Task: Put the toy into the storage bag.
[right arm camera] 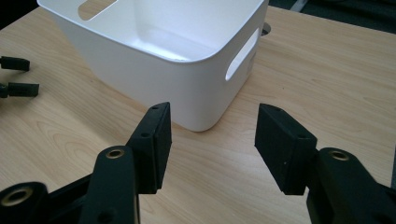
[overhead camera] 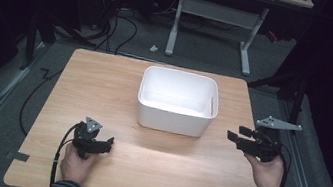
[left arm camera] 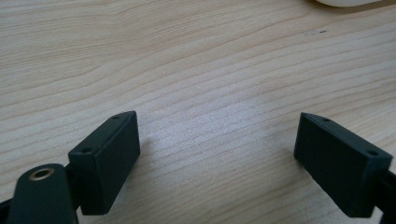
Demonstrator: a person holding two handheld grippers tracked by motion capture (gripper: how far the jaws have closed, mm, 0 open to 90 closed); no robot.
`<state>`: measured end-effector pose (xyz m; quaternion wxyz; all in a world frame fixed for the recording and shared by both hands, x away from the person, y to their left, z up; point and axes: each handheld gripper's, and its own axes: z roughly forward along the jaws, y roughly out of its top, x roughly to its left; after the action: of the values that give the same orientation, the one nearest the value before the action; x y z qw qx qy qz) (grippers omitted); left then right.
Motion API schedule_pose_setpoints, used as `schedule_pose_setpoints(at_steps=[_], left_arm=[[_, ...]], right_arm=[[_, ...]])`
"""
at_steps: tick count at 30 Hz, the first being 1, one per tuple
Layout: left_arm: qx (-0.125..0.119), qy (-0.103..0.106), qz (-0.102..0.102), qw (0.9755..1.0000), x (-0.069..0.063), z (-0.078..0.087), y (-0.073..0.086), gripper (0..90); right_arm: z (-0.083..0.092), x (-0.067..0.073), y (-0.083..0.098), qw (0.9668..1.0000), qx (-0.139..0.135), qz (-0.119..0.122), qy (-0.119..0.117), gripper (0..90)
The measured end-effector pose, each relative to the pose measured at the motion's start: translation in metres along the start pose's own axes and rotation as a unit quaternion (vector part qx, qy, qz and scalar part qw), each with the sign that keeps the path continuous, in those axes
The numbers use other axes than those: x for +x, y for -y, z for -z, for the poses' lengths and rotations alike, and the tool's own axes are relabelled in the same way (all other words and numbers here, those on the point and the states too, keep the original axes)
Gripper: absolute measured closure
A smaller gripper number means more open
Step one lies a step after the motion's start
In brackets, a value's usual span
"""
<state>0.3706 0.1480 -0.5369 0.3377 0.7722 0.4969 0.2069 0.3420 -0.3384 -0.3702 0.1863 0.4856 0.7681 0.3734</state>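
Note:
A white plastic bin [overhead camera: 177, 101] with cut-out handles stands empty at the middle of the wooden table [overhead camera: 105, 84]. My left gripper [overhead camera: 107, 144] rests low at the front left, held by a hand, jaws wide apart over bare wood [left arm camera: 210, 140]. My right gripper [overhead camera: 236, 136] hovers at the table's right edge and points left toward the bin's right end. Its jaws stand apart with nothing between them, facing a near corner of the bin [right arm camera: 187, 56]. The left gripper's fingertips [right arm camera: 16, 77] show small at the left of the right gripper view.
A desk frame with white legs [overhead camera: 215, 25] and loose cables on the floor lie beyond the far edge. Grey carpet and a metal rail run along both sides of the table.

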Motion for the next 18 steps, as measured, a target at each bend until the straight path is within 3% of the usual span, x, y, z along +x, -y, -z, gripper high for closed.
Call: schedule_pose_setpoints(at_steps=[7, 18], left_arm=[[0.0, 0.0, 0.0, 1.0, 0.0, 0.0, 0.0, 14.7], [0.0, 0.0, 0.0, 1.0, 0.0, 0.0, 0.0, 14.7]], right_arm=[[0.005, 0.003, 0.014, 0.9999, -0.016, -0.001, 0.001, 46.9], [-0.007, 0.003, 0.037, 0.9998, -0.009, -0.013, -0.012, 47.0]])
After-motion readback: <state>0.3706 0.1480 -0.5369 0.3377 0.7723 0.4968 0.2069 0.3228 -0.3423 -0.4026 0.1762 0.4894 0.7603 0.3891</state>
